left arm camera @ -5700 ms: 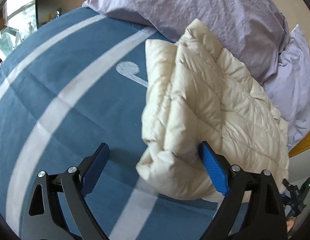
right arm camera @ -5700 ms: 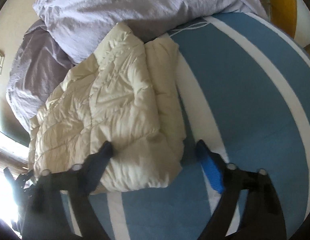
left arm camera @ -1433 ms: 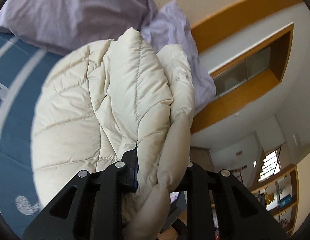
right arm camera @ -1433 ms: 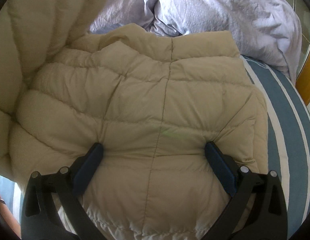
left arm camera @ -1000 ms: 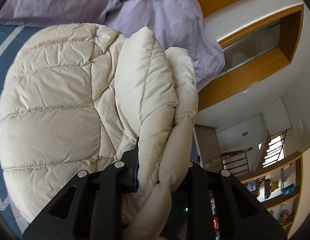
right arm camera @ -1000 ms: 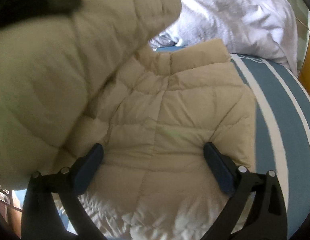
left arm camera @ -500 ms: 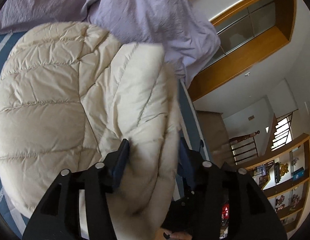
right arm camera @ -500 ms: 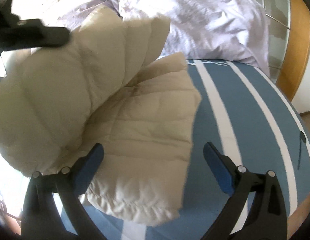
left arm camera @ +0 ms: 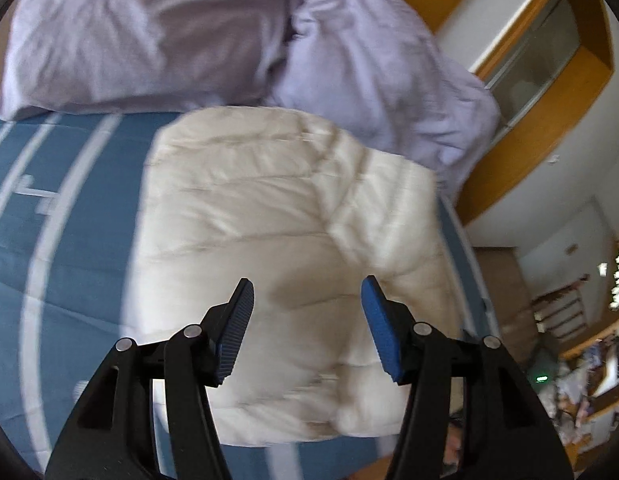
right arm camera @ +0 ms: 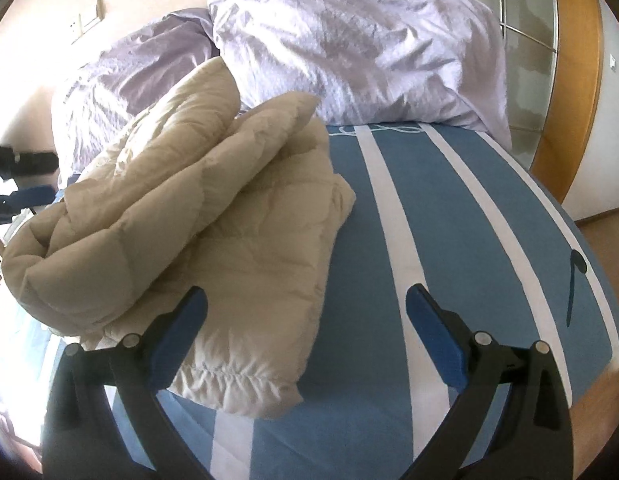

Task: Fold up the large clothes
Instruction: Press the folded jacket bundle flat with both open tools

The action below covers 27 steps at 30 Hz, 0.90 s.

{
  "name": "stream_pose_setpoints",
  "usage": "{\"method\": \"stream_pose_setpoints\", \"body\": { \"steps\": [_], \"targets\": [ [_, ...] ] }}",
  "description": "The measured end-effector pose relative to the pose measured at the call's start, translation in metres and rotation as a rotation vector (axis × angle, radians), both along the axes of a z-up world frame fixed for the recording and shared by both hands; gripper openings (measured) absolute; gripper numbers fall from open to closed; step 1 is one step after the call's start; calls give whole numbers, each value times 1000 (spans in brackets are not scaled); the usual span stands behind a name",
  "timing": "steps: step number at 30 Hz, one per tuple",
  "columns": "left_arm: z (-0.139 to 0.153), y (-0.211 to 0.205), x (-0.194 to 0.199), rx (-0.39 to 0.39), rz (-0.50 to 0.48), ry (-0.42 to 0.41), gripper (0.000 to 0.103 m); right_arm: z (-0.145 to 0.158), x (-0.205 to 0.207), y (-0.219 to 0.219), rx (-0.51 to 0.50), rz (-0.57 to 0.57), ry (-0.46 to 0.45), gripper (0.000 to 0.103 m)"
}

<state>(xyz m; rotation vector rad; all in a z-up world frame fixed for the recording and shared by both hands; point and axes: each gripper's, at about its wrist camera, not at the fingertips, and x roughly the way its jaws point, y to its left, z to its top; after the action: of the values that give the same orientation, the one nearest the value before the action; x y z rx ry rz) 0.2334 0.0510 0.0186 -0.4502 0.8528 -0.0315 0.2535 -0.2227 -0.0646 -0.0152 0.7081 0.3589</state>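
1. Left wrist view: the left gripper (left arm camera: 307, 298) fills the lower frame, its jaws opening, the blue ribbed pads (left arm camera: 237, 330) apart with nothing pinched between them.
2. Just past those pads lies the cream puffer jacket (left arm camera: 285, 248), folded into a thick quilted block. The gripper's shadow falls on the quilting between the fingers. Whether the pads brush the fabric cannot be told from this angle.
3. The jacket rests on a blue bedspread (left arm camera: 69, 240) crossed by white stripes, with its right edge close to the side of the bed.
4. Beyond the jacket, two lilac pillows (left arm camera: 149, 36) sit at the head of the bed, and the jacket's far edge reaches up to them.
5. A wooden-framed cabinet with glass (left arm camera: 541, 52) stands off to the right, and blurred shelves show at the far lower right.
6. In the right wrist view, the right gripper (right arm camera: 305, 312) hangs over the bed with its fingers spread wide and empty. The left pad (right arm camera: 177, 336) is over the jacket's near hem and the right pad is over bare bedspread (right arm camera: 469, 220).
7. From here the jacket (right arm camera: 229, 220) shows as a stack: a flat lower layer with a bulky folded-over portion piled on its left half, leaning toward the pillows (right arm camera: 349, 48).
8. The other gripper shows dark and blue at the far left edge, beside the jacket's left end.
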Motion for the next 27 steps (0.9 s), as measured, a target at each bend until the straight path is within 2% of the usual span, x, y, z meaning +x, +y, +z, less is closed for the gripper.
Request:
{"method": "stream_pose_setpoints", "body": {
  "steps": [7,10,16,19,27],
  "targets": [
    [-22,8,-8,164,57,40,57,-4,3,-9,4,-23,8,99],
    [-37,-5,-10,235,41,49,59,-6,5,-14,3,-37,12,99],
    [-50,-46,-18,408,3,2,62,-14,12,-28,-8,-81,29,99],
    [-55,-58,-17,440,-8,-9,63,-15,17,-34,-15,-98,33,99],
    [-68,-62,-11,433,-9,-22,64,-9,31,-43,-45,-133,15,99]
  ]
}}
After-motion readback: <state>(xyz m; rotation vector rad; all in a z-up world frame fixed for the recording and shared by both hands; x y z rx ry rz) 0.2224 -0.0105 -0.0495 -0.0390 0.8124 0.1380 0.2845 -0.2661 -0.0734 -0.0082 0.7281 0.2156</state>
